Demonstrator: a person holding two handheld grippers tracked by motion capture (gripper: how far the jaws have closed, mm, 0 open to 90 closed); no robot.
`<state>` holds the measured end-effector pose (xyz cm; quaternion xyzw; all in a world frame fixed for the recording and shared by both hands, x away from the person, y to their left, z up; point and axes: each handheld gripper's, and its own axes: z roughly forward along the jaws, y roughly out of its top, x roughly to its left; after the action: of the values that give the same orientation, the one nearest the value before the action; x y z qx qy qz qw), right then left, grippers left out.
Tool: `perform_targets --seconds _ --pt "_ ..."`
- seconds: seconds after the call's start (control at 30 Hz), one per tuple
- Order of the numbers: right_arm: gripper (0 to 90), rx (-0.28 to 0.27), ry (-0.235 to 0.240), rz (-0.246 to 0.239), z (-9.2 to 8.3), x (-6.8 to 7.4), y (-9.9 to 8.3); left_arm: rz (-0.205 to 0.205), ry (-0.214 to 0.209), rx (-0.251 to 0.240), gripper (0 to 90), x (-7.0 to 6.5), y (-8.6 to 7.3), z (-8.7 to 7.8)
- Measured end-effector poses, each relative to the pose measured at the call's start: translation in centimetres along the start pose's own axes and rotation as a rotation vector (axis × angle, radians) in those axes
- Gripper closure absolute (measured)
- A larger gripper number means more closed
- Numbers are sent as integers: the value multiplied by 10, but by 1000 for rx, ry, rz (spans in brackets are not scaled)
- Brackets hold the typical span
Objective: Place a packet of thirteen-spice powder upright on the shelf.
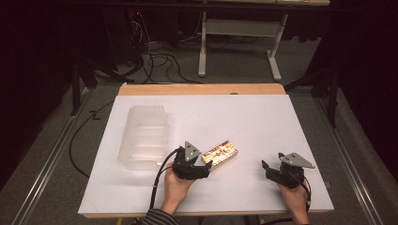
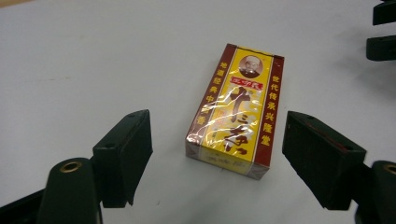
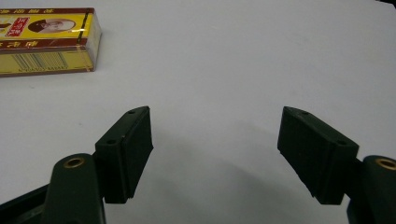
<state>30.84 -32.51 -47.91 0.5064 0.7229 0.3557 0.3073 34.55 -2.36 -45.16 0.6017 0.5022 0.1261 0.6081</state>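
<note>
A yellow and dark red box [image 1: 221,153] wrapped in clear film lies flat on the white table sheet [image 1: 263,122]. My left gripper [image 1: 205,168] is open right at its near end. In the left gripper view the box [image 2: 236,109] lies just ahead of my left gripper [image 2: 218,149], its near end level with the jaw tips and touching neither one. My right gripper [image 1: 266,169] is open over bare sheet to the right of the box. In the right gripper view the box [image 3: 46,39] lies far off at the top left, and my right gripper [image 3: 215,149] holds nothing.
A clear plastic tray [image 1: 144,136] stands on the left part of the sheet, close to my left hand. A wooden table edge [image 1: 202,89] runs along the back. Beyond it are cables and a white desk frame [image 1: 239,35] on the floor.
</note>
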Motion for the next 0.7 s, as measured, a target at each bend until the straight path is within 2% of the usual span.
perform_targets --seconds 0.23,0.4,0.6,0.7 --pt "268 7 -1 -1 1 0 0 21 -39 30 227 -11 5 10" --pt "268 5 -2 -2 0 0 0 43 -48 59 224 -16 7 18" --pt "268 4 -2 -2 0 0 0 43 -70 107 227 -21 10 29" --pt "268 6 -3 -2 1 0 0 44 -75 108 228 -22 11 33"
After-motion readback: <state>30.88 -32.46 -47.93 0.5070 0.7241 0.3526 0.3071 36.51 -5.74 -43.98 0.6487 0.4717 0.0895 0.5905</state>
